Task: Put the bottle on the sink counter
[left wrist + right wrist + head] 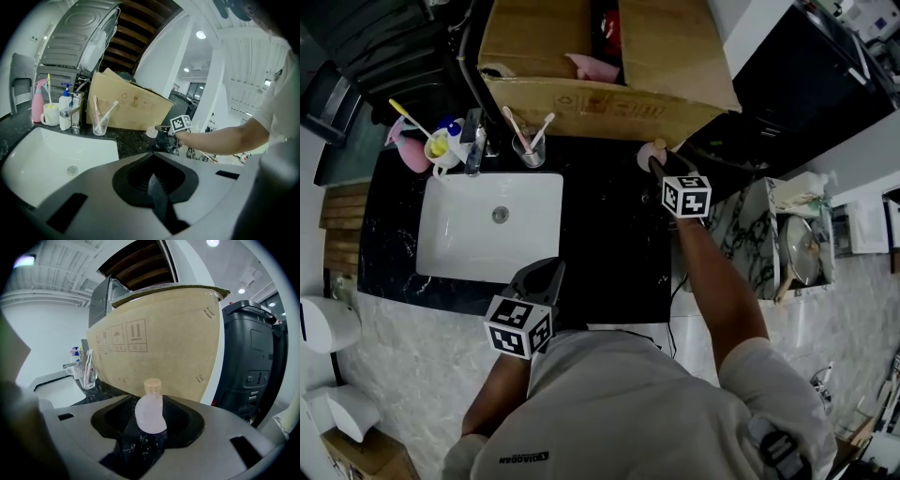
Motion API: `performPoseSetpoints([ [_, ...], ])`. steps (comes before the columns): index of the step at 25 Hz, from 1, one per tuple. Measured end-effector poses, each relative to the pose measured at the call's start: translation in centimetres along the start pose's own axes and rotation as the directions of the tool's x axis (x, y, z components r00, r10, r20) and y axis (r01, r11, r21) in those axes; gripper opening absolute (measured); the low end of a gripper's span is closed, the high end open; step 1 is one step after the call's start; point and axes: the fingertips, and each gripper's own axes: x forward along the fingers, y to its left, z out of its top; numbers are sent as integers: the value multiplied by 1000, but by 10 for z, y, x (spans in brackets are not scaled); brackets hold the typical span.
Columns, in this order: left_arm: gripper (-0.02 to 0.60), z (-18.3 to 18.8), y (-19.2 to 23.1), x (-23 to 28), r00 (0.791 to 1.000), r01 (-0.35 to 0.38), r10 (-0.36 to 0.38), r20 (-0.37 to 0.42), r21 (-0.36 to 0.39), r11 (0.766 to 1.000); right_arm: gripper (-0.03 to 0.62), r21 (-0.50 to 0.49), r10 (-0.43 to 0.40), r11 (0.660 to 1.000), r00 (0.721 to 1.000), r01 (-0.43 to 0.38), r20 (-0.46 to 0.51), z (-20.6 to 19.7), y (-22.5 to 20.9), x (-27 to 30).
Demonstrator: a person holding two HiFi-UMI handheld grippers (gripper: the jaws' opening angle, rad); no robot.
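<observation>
Apparently past the placing step: shows a small pale pink plastic bottle with a rounded belly and a tan cap [150,409] standing upright on the black, white-veined stone sink counter [619,244]. Puts it at the counter's far right corner, just in front of the big brown cardboard box [609,103] and well to the right of the white rectangular basin [487,225].

Places the bottle dead ahead of the right gripper [660,169], in line with the gap of its jaws and between their tips, long axis vertical, cap up. Finds those jaws spread wide and, as far as the right gripper view tells, clear of the bottle's sides, so gripping nothing.

Leaves the left gripper [548,272] at the near edge of the counter, in front of the basin and well apart from the bottle, jaws closed together with nothing between them. Makes the right hand by far the nearer.

Calls next, most likely, for a straight pull-back along the right gripper's own line, toward the person, so that neither jaw brushes the belly on the way out. Risks tipping the bottle with any sideways swing, and allows no room to go forward, with the box wall close behind.
</observation>
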Motion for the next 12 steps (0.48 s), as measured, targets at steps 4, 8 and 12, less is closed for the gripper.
performPoseSetpoints([
  [4, 12, -3, -15, -6, 1000, 4, -4, 7, 8, 1000, 212, -8, 11, 1000, 1000, -11, 18, -1, 8, -23],
  [8, 12, -9, -30, -13, 1000, 5, -5, 15, 14, 1000, 212, -9, 30, 1000, 999, -30, 37, -3, 17, -48],
  [12, 12, -15, -47, -20, 1000, 7, -7, 23, 20, 1000, 212, -2, 55, 998, 997, -55, 50, -7, 26, -74],
])
